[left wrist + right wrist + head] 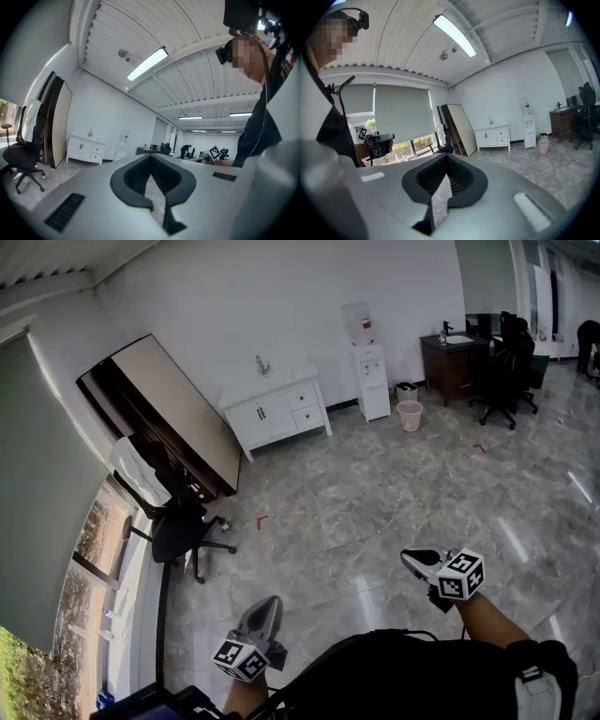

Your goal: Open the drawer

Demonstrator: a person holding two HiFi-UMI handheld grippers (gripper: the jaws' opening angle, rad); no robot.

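Grey marble floor (394,484) reaches the white drawer cabinet (277,411).

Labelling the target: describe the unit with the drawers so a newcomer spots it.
Against the white back wall, between the big beige leaning board and the white water dispenser, stands a low white cabinet. It alone carries a small metal faucet on top, with two doors at left and two stacked drawers at right.
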